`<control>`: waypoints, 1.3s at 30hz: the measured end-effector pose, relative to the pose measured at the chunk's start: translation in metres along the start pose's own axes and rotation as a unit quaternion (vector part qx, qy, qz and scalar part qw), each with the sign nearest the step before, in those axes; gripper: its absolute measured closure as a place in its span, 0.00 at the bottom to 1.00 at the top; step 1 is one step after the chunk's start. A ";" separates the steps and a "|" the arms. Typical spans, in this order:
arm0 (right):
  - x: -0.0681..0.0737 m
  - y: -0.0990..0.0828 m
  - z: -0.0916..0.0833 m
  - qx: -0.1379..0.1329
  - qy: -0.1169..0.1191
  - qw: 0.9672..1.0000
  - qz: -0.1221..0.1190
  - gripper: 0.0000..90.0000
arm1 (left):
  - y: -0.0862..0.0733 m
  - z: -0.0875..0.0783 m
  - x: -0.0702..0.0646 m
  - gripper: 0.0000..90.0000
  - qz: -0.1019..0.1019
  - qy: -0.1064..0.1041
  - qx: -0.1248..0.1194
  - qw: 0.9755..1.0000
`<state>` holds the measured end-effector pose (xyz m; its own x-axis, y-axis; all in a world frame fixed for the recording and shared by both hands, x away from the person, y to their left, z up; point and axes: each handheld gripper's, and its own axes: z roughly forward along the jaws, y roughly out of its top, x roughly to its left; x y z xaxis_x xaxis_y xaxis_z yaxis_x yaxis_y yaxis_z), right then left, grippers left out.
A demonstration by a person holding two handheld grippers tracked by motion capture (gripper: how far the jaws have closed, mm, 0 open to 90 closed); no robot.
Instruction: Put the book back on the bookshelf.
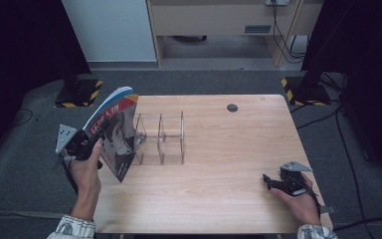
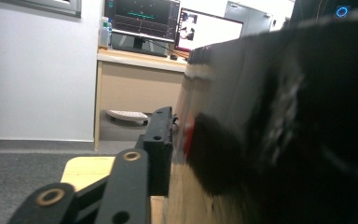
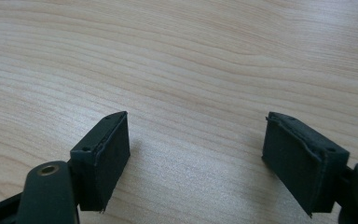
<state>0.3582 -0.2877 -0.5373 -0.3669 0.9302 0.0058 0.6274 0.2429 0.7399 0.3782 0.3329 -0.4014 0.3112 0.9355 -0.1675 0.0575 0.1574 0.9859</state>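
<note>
The left hand-held gripper (image 1: 95, 141) clamps a magazine (image 1: 113, 132) beside a clear rack (image 1: 160, 139), while the right hand-held gripper (image 1: 270, 181) rests jaws apart on the worktop (image 1: 219, 149).

Evenly lit from overhead in the high view, with the table (image 1: 219, 164) bright and the corners falling into near-black. Soft, short shadows under the rack (image 1: 161, 139) and magazine (image 1: 114, 132). Slightly grainy and low in detail. In the left gripper view, heavily blurred magazine cover (image 2: 279, 130) close to the lens, dark and smeared; sharp jaw beside it; glowing monitors (image 2: 168, 25) behind, one nearly blown out. In the right gripper view, crisp wood grain, mild sheen, faint shadows beside both jaws.
</note>
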 end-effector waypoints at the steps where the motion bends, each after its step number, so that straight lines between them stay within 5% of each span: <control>1: 0.000 0.000 0.000 0.000 0.000 1.000 0.000 0.26 | 0.000 0.000 0.000 0.66 0.001 0.001 0.000 1.000; 10: 0.000 0.000 0.000 0.000 0.002 1.000 -0.002 0.25 | 0.002 0.000 -0.002 0.45 0.010 0.006 -0.006 1.000; 22: 0.000 0.000 0.000 0.000 0.003 1.000 -0.004 0.25 | 0.005 0.000 -0.007 0.18 0.024 0.005 0.021 0.999; 25: 0.000 0.000 0.000 0.000 0.003 1.000 -0.003 0.25 | 0.005 -0.001 -0.007 0.14 0.015 0.001 0.027 1.000; 39: 0.000 0.000 0.000 0.000 0.003 1.000 -0.002 0.25 | 0.002 -0.010 -0.007 0.06 0.035 0.002 0.050 0.998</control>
<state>0.3583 -0.2874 -0.5375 -0.3728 0.9279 0.0067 0.6267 0.2464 0.7393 0.3664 0.3293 -0.3985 0.3135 0.9445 -0.0979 0.1310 0.0591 0.9896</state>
